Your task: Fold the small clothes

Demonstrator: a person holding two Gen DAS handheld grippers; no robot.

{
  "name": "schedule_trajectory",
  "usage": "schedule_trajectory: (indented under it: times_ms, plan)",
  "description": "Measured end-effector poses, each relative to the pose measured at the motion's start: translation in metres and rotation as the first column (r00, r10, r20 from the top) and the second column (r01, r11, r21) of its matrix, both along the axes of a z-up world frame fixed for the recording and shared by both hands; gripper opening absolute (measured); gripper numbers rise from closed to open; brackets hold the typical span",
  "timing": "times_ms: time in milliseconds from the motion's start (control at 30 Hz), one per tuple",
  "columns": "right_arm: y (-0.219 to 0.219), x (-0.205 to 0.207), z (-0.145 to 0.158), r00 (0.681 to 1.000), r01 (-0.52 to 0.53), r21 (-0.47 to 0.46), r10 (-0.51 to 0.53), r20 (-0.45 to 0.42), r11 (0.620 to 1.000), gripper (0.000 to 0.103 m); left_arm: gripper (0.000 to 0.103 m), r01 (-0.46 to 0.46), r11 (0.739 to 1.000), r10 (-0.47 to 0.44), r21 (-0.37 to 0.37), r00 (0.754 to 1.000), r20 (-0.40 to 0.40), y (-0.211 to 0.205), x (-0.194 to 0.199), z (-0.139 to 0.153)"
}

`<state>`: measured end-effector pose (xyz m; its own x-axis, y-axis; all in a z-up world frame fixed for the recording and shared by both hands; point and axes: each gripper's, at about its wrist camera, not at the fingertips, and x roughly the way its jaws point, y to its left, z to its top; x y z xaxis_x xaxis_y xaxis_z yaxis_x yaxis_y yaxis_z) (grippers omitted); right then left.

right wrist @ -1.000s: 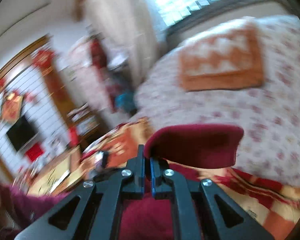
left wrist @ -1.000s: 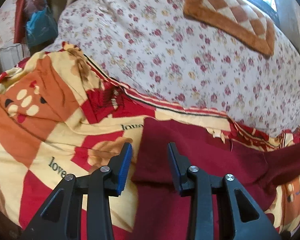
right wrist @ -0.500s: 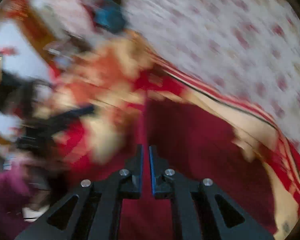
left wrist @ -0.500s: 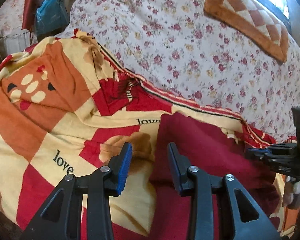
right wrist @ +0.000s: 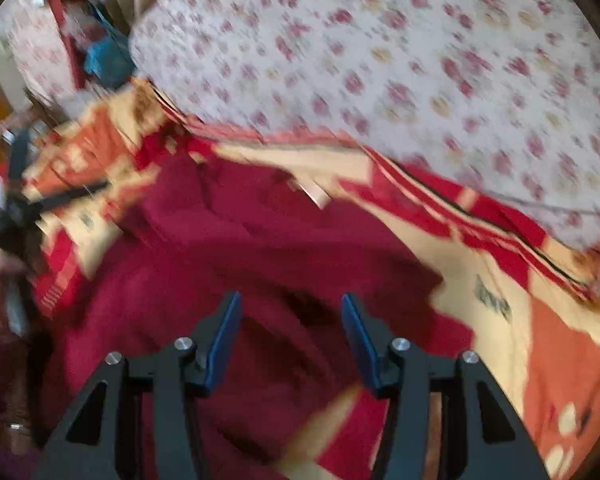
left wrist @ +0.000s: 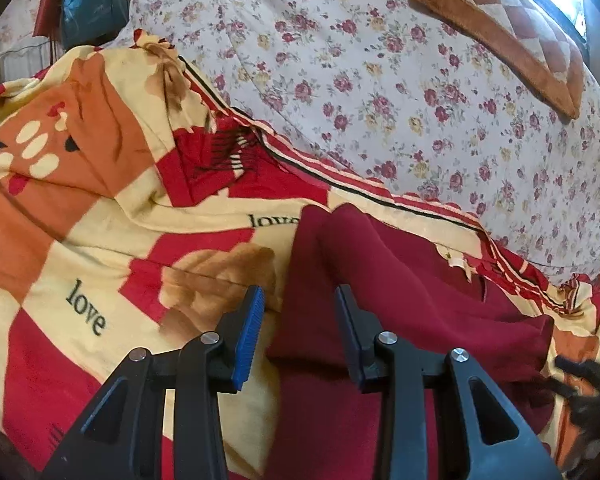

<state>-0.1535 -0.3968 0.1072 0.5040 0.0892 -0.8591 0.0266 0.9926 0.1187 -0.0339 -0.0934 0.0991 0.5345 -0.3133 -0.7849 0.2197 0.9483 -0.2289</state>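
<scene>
The maroon garment lies partly folded on the patterned blanket on the bed, w/ the floral cover at 12 o'clock. Right gripper: jaws just opened, about half wide, nothing gripped, cloth lying under them. Left gripper: jaws apart, empty, over the garment's edge at 9 o'clock. I think next is to flatten the fold, then pinch the edge low so it does not slip.
</scene>
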Motion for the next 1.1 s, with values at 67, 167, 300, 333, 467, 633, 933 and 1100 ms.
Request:
schedule_trajectory:
  times_ms: [67,167,300,333,467,633,933,1100]
  plan:
    - [-0.001,-0.003,-0.017,0.999,0.020,-0.029,-0.021,-0.049,0.999,0.046,0.016,0.014,1.000,-0.014,0.016,1.000,0.012,-0.003,-0.004,0.003]
    - [-0.016,-0.019,-0.029,0.996,0.057,-0.013,-0.058,-0.071,0.998,0.012,0.016,0.016,0.999,-0.018,0.051,0.999,0.038,0.000,-0.009,0.008]
    - [-0.046,-0.063,-0.019,0.987,0.156,-0.011,-0.156,-0.033,0.988,0.010,0.016,0.003,0.999,-0.003,0.044,1.000,0.022,0.010,-0.005,0.007]
    - [-0.051,-0.068,-0.021,0.985,0.166,0.001,-0.166,-0.042,0.986,0.010,0.016,0.000,1.000,0.000,0.030,1.000,0.015,0.011,-0.003,0.007]
    - [-0.057,-0.082,-0.021,0.987,0.155,0.074,-0.150,-0.065,0.985,0.019,0.016,0.032,0.999,-0.033,-0.040,0.999,-0.009,0.006,-0.001,0.007]
    - [-0.059,-0.088,0.026,0.982,0.173,0.112,-0.180,0.052,0.978,0.052,0.016,0.120,0.992,-0.123,-0.046,0.991,-0.059,-0.027,0.009,-0.005]
    - [-0.070,-0.078,0.018,0.963,0.237,0.259,-0.261,0.065,0.936,0.052,0.007,0.120,0.993,-0.118,0.009,0.986,-0.117,-0.074,0.048,-0.043]
    - [-0.081,-0.074,0.006,0.953,0.276,0.263,-0.299,0.051,0.924,0.052,0.000,0.191,0.981,-0.188,0.027,0.979,-0.073,-0.083,0.044,-0.031]
